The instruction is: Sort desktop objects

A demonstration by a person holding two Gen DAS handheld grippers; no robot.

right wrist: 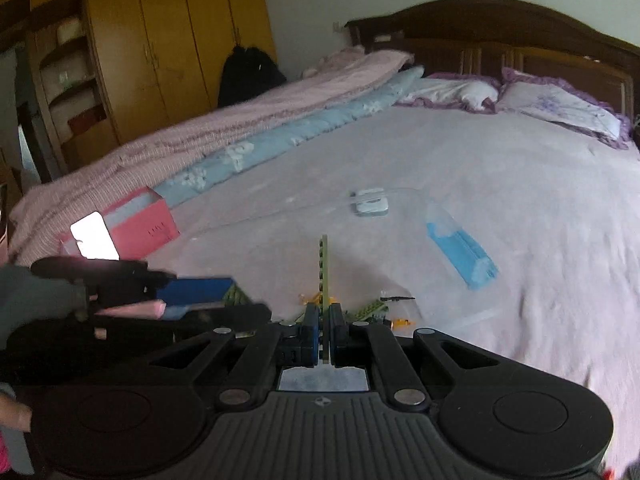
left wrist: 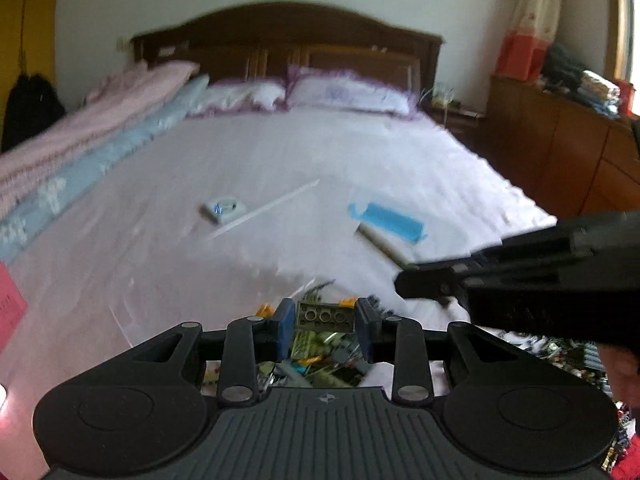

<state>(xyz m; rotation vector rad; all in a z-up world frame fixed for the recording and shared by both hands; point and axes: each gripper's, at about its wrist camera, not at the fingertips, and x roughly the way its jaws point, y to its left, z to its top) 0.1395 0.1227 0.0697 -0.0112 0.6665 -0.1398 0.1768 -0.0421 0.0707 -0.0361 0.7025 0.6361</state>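
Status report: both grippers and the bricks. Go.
Left gripper shut on grey brick. Right gripper shut on thin green plate. Brick pile below; nothing blocking.

Open bed sheet stretches beyond the brick pile [left wrist: 316, 356]. A white case [left wrist: 222, 209] and blue pack [left wrist: 390, 220] lie farther on; the pink box [right wrist: 136, 224] sits left.

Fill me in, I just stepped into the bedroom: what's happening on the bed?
A person is sorting toy building pieces with two handheld grippers. The left gripper is shut on a grey studded brick, held above a heap of mixed small pieces. The right gripper clamps a thin green studded strip on edge. A pink open box waits nearby.
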